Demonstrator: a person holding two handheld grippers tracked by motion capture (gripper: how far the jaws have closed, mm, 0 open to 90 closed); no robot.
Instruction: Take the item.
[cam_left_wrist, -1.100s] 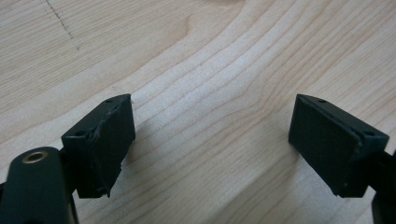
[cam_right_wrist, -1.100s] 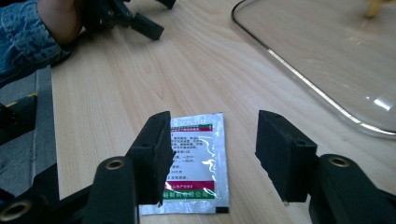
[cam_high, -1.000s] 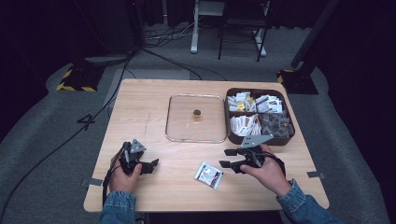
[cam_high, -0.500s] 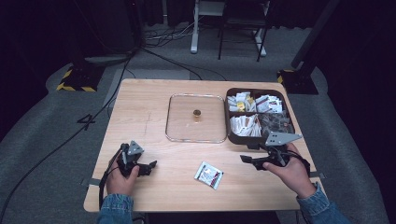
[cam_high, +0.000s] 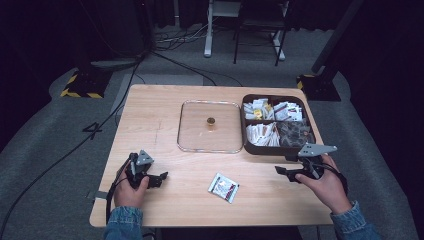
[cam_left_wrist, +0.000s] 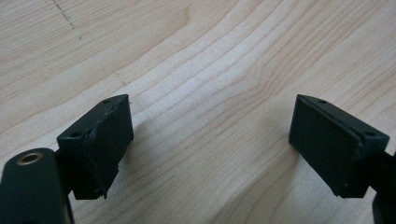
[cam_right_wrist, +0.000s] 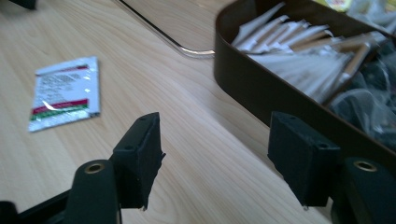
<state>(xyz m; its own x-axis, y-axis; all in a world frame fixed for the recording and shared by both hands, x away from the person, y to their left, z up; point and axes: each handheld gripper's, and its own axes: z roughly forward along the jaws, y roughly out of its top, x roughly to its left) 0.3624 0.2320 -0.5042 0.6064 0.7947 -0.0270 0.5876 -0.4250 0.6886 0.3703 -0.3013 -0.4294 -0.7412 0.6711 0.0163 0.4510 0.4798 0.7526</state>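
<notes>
Light wooden table (cam_high: 165, 120), rectangular, on grey floor. Far centre: clear square glass tray (cam_high: 210, 126) with a small brass-coloured round object (cam_high: 211, 121) on it. Just right of the tray, touching or nearly so: dark brown compartmented box (cam_high: 276, 148) full of white sachets and dark wrapped packets. Left gripper (cam_high: 160, 179), black, held in left hand (cam_high: 129, 187) at near left edge; jaws wide apart over bare wood, nothing between them. Right gripper (cam_high: 281, 172), in right hand (cam_high: 325, 184) at near right, just near of the box; jaws parted, empty. Small white sachet with red and green stripes (cam_high: 223, 187) lies flat near centre, between the grippers, apart from both.
</notes>
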